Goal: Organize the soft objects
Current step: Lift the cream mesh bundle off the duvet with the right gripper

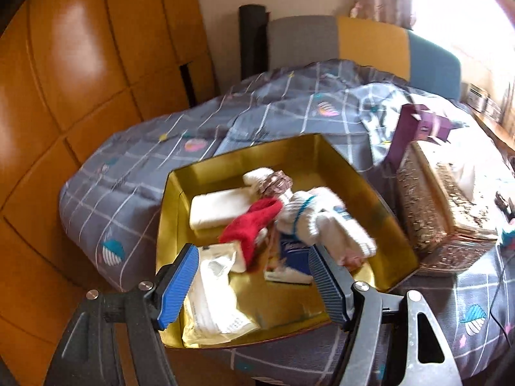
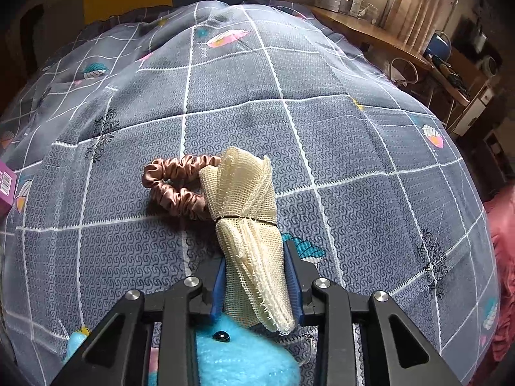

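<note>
A gold tin box [image 1: 322, 151] stands on the grey checked quilt [image 1: 257, 109]. It holds a red sock [image 1: 254, 225], white socks [image 1: 322, 222], a white pack [image 1: 219, 206], a blue tissue pack [image 1: 293, 254] and a crinkled plastic bag [image 1: 212, 296]. Above the tin's near side my left gripper [image 1: 252, 254] hangs open, with nothing between its blue pads. In the right wrist view a rolled cream mesh cloth [image 2: 248, 199], tied round its middle, lies on the quilt [image 2: 354, 148]. My right gripper [image 2: 254, 254] is shut on its near end. A pink-brown satin scrunchie [image 2: 173, 183] touches the roll's left side.
A glittery tissue box [image 1: 441, 212] and a purple carton [image 1: 421, 128] stand right of the tin. A wooden wardrobe [image 1: 80, 80] is on the left. A fluffy blue toy [image 2: 238, 357] lies under my right gripper. A cluttered wooden desk [image 2: 386, 38] borders the bed's far right.
</note>
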